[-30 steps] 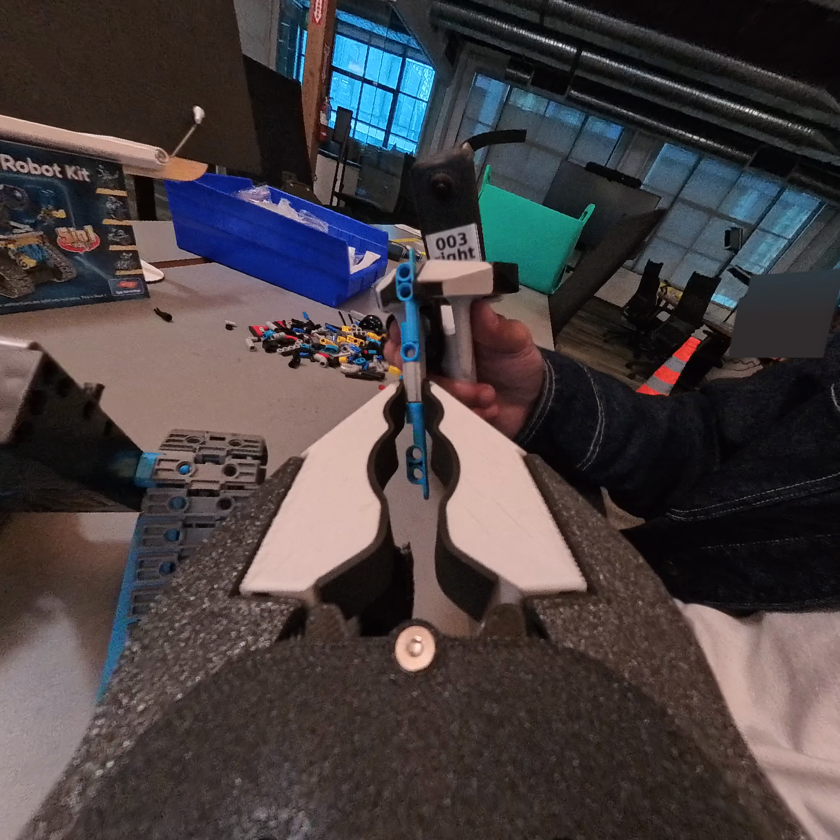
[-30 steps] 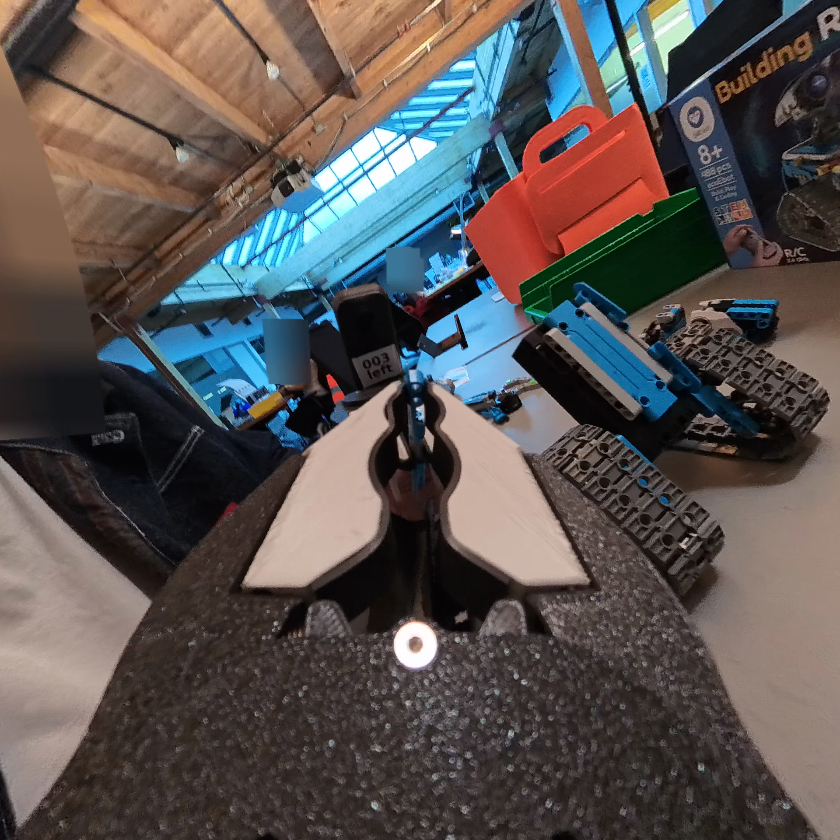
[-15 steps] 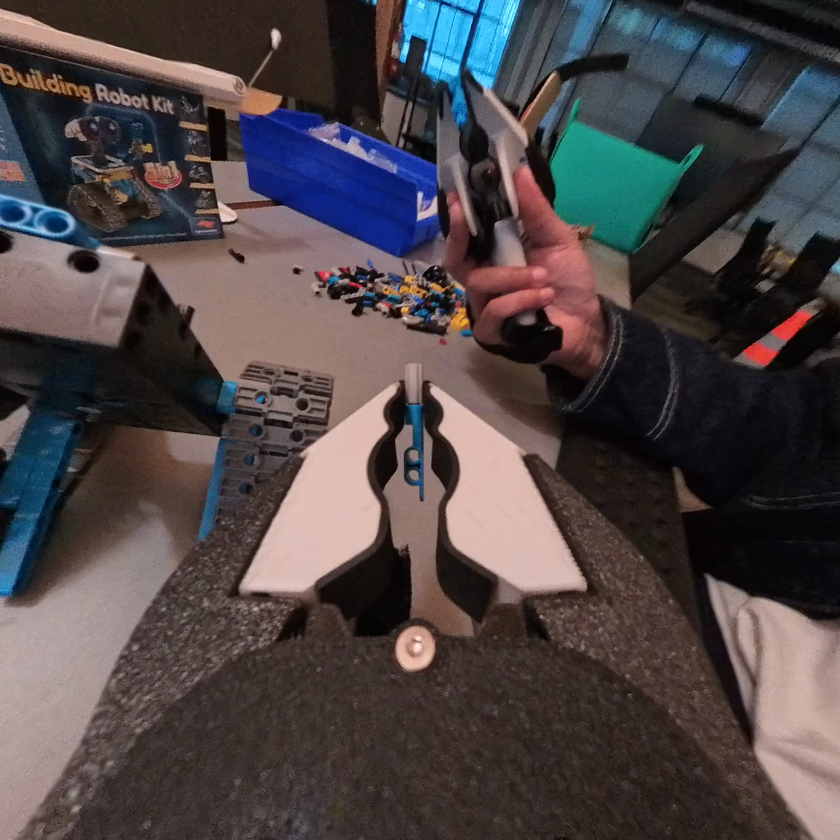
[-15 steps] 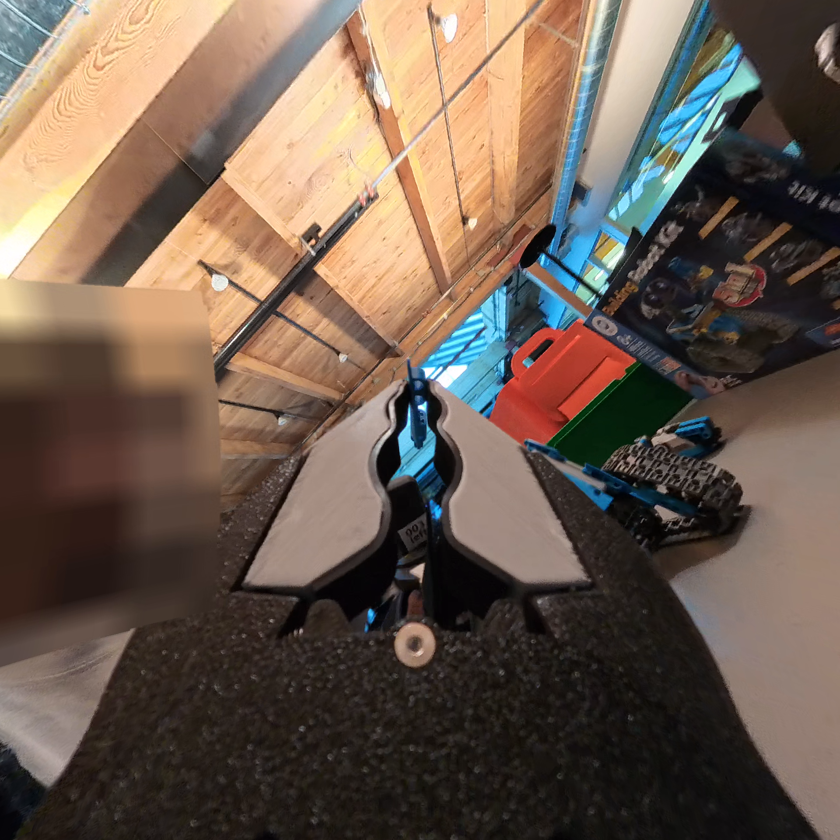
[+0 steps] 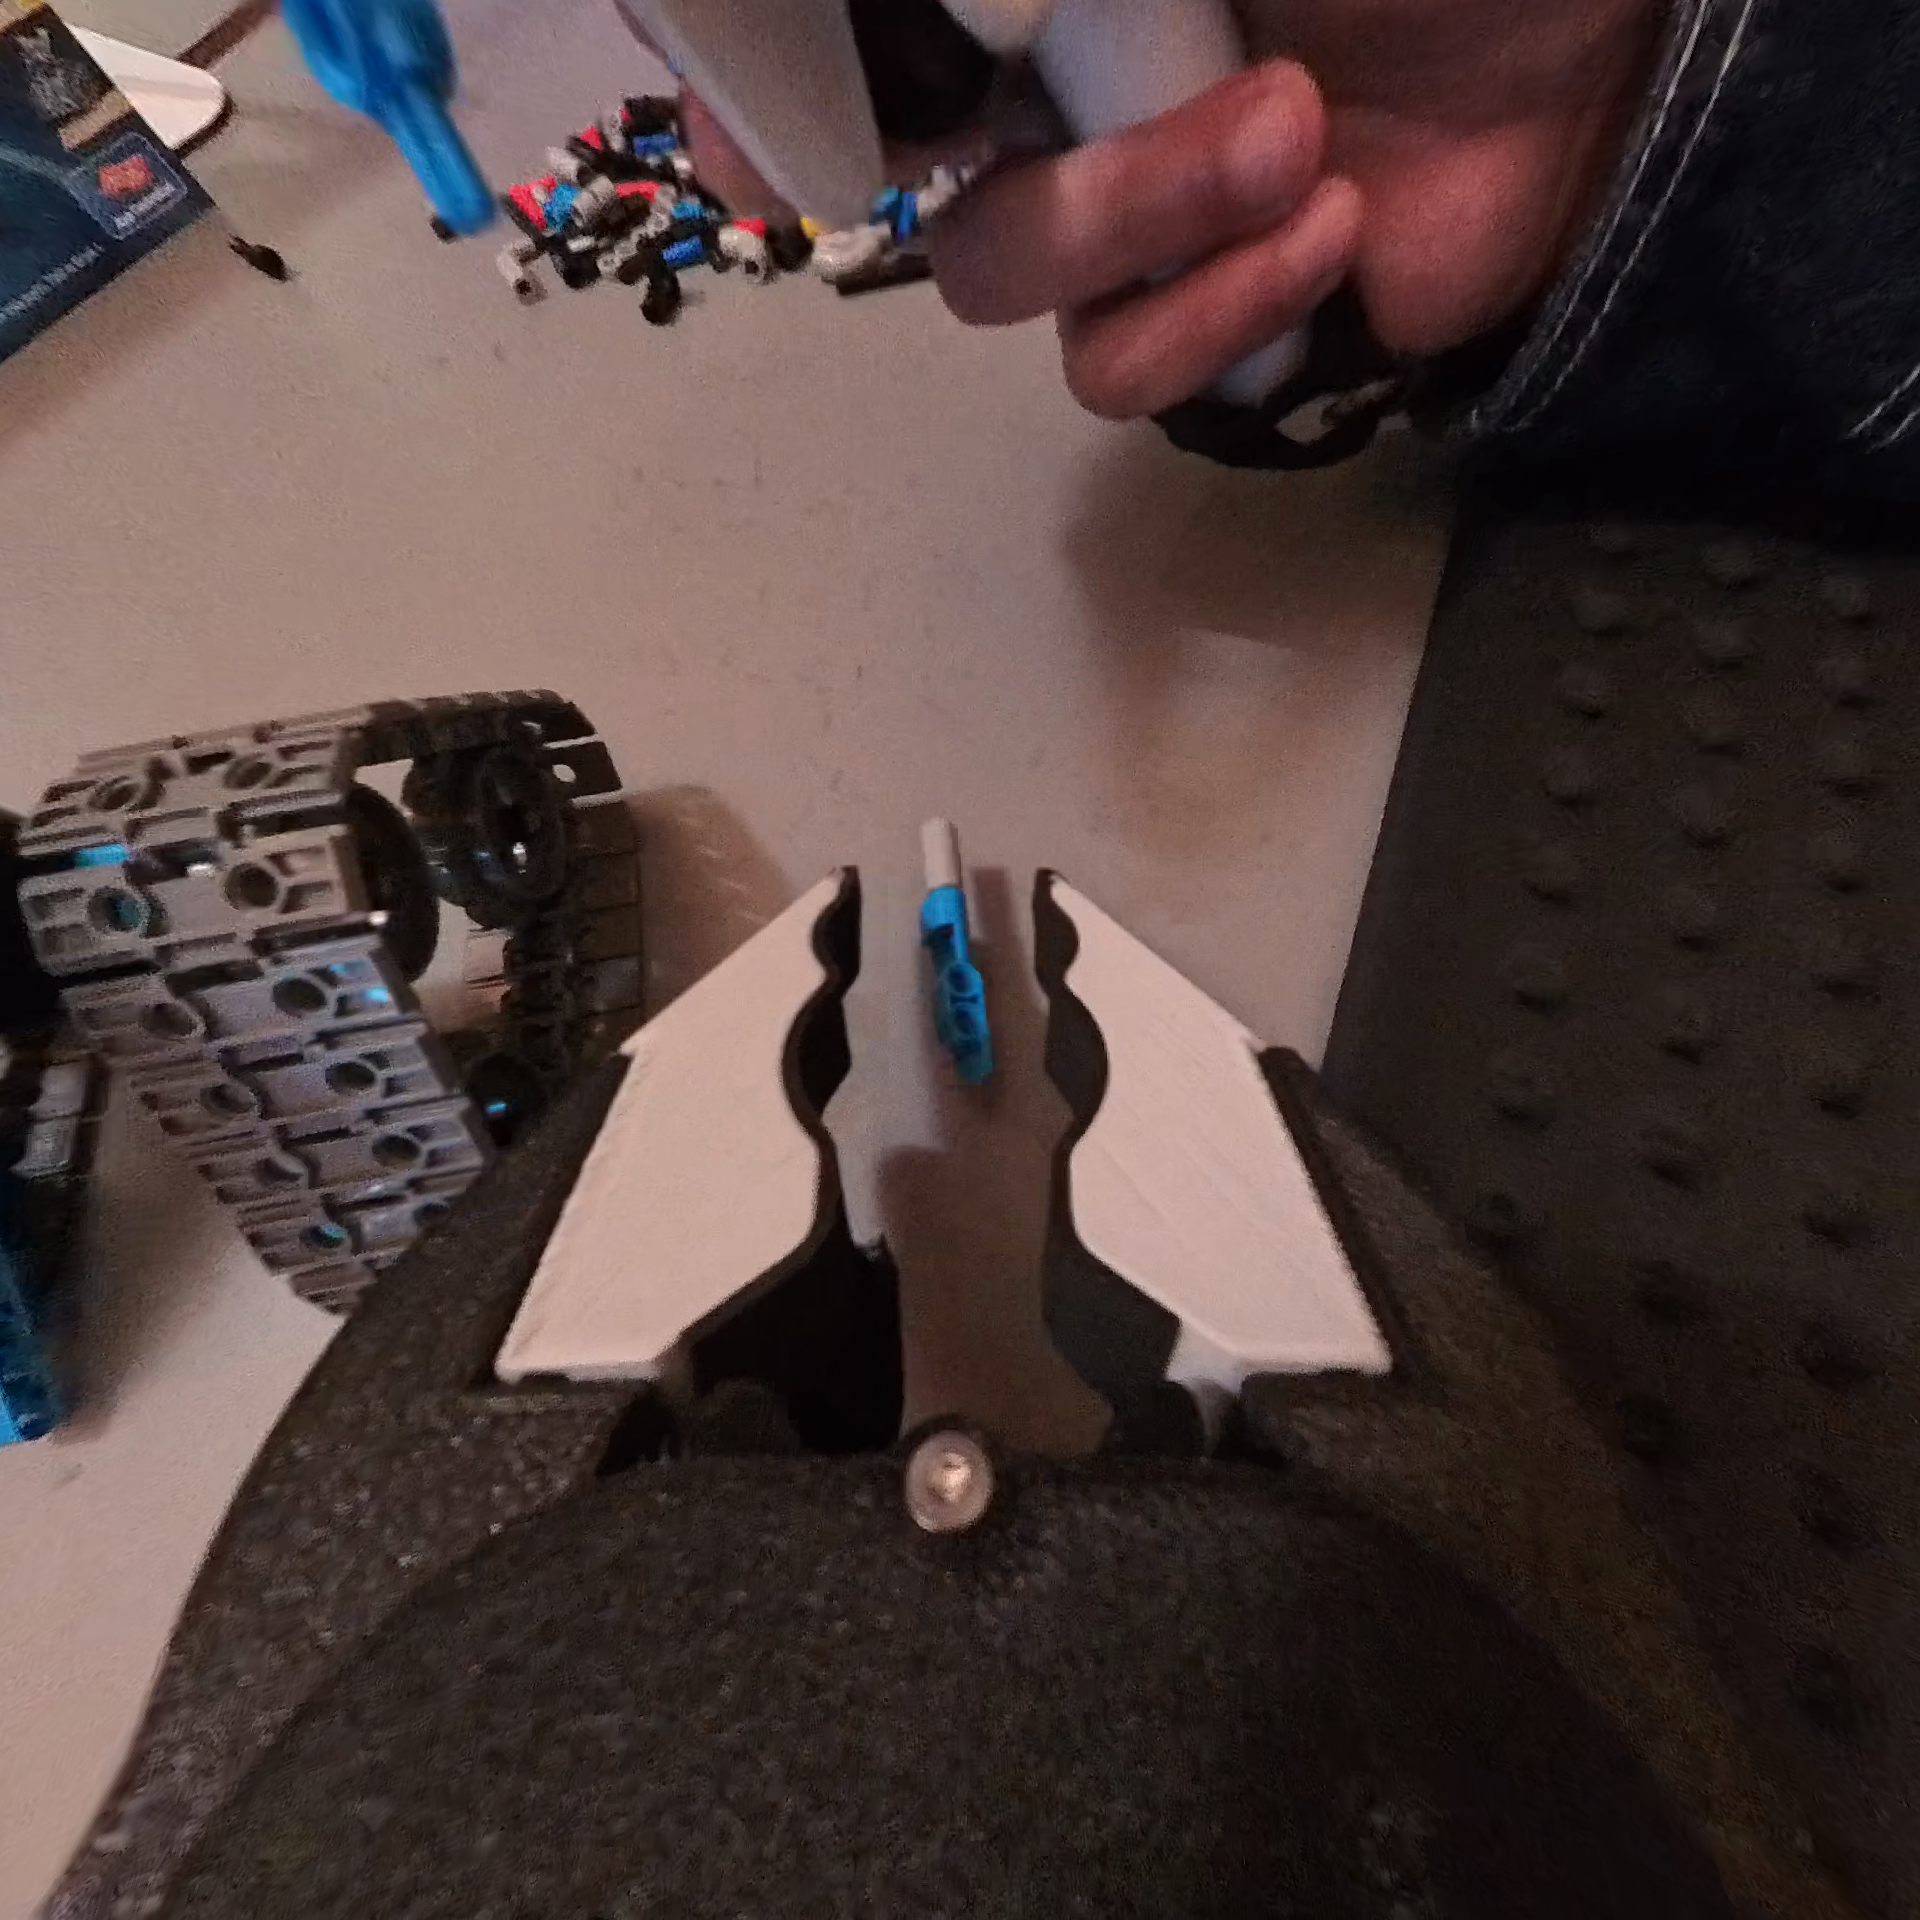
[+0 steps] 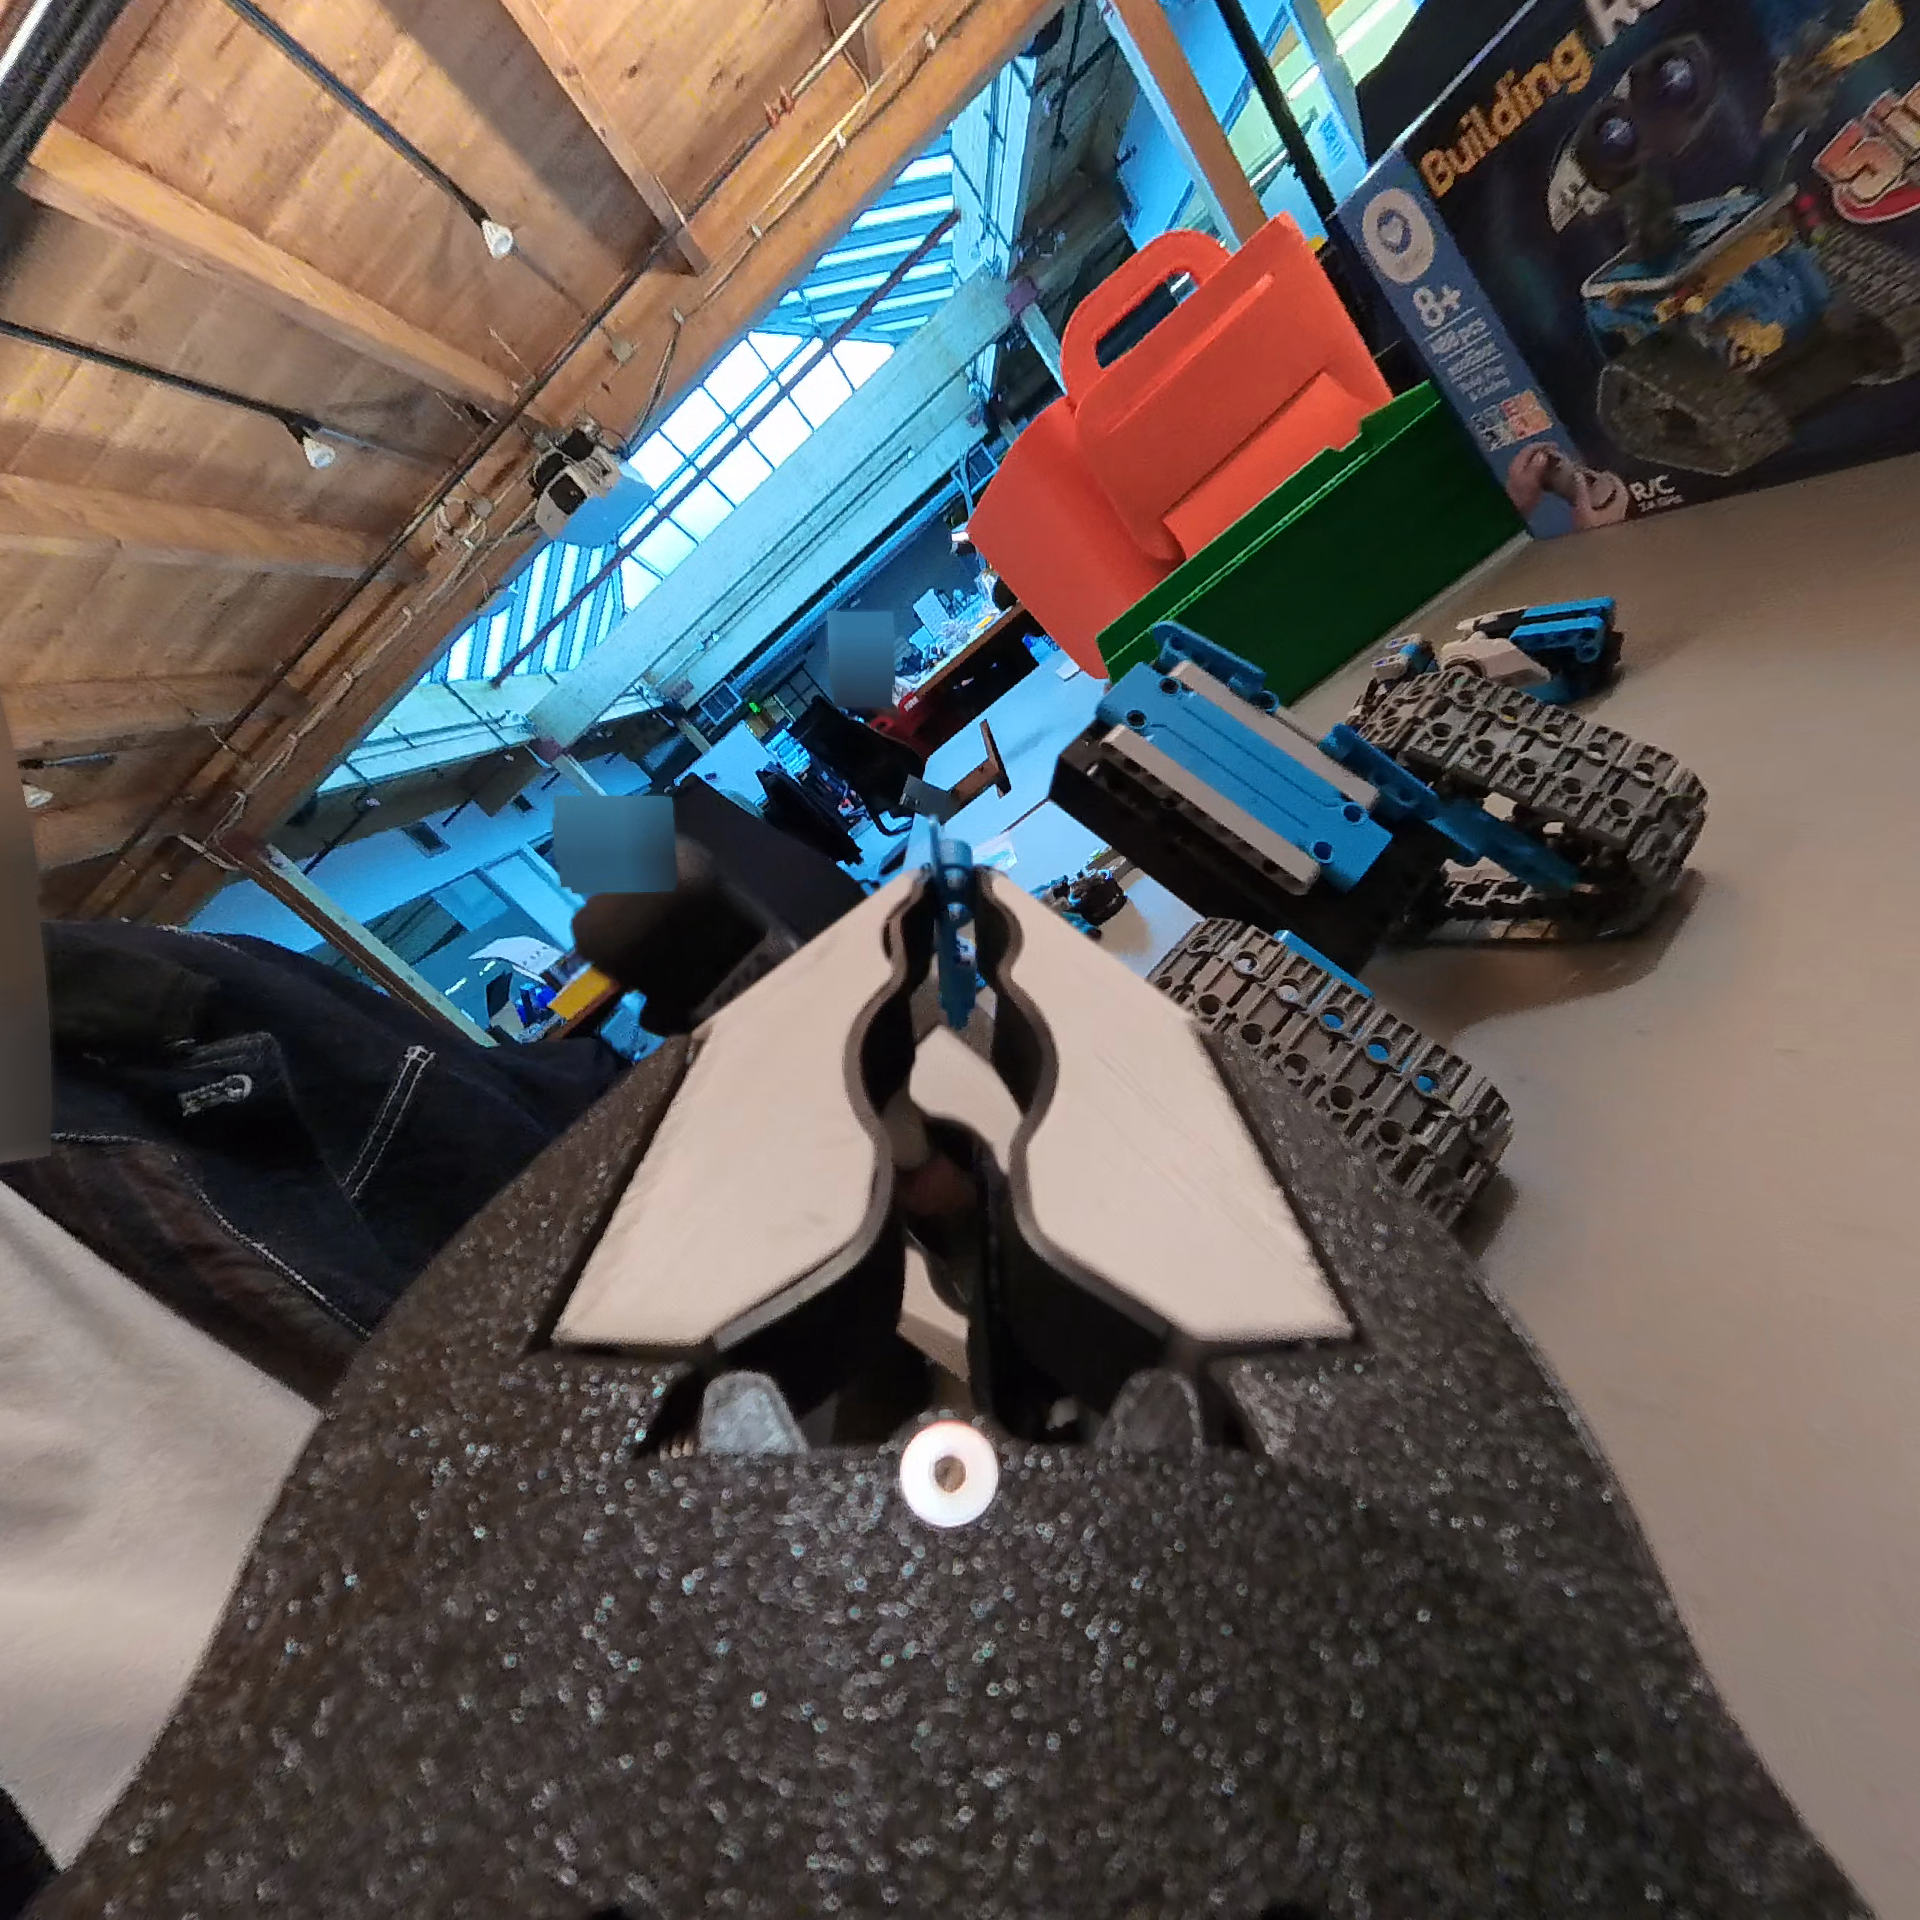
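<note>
Now my left tongs (image 5: 945, 894) are spread wide over the counter (image 5: 727, 540), and a small blue piece with a grey tip (image 5: 954, 961) sits in the gap between the two white fingers (image 5: 717, 1122) — whether it lies on the counter or touches a finger I cannot tell. Just beside the left finger stands a grey tracked model (image 5: 260, 966), its belt looping round dark wheels. Toward the far edge of the counter lies a heap of small coloured parts (image 5: 665, 234), and a printed box (image 5: 62, 239) shows at the far left corner. A dark studded mat (image 5: 1662, 1039) runs along the counter's right edge.

My right tongs (image 6: 951, 883) are pressed together on a thin blue beam (image 6: 954, 935) — it pokes out past the tips, held up above the counter. The same beam (image 5: 405, 94) appears blurred in the left view, with my right hand (image 5: 1247, 197) wrapped round the handle. Past the right tongs the tracked model (image 6: 1403, 831) rests on the counter, with a green bin (image 6: 1340, 582) and an orange carrier (image 6: 1174, 416) behind it.
</note>
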A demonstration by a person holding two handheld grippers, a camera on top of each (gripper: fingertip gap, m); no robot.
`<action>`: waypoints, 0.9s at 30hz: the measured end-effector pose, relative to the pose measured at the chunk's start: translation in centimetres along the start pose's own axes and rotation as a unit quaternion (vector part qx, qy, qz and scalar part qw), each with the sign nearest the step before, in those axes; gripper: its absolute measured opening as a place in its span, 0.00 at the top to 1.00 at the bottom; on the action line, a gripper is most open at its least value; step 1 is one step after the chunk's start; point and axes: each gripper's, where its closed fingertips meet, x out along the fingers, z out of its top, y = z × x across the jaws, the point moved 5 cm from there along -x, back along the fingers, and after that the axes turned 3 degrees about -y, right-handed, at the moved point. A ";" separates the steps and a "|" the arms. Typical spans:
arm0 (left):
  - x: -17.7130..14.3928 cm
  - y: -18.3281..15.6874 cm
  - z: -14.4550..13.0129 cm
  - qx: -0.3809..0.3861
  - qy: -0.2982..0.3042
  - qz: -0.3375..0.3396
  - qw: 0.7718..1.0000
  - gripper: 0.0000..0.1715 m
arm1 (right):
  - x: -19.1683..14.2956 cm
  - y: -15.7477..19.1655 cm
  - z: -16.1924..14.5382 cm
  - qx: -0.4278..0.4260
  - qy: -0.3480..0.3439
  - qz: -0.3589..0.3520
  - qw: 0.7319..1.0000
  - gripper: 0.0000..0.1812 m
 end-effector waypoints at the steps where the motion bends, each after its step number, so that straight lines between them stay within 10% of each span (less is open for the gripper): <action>1: -0.5 0.3 0.7 -0.027 -0.033 -0.004 0.999 0.80 | 0.1 0.1 -0.2 -0.001 0.008 0.003 1.000 0.97; 6: -4.4 1.5 4.4 -0.176 -0.225 -0.107 0.952 0.80 | 1.1 1.2 -1.7 -0.031 0.070 0.022 0.997 0.97; 12: -4.8 1.8 4.4 -0.195 -0.237 -0.122 0.944 0.96 | 2.0 1.8 -3.4 -0.060 0.123 0.027 0.990 0.98; 25: -6.2 3.0 5.5 -0.229 -0.304 -0.113 0.918 0.97 | 2.1 2.5 -1.4 -0.059 0.012 0.016 0.998 0.97; 27: -5.8 2.9 4.0 -0.235 -0.268 -0.103 0.928 0.97 | -4.4 1.2 5.8 0.017 -0.263 0.039 0.964 0.97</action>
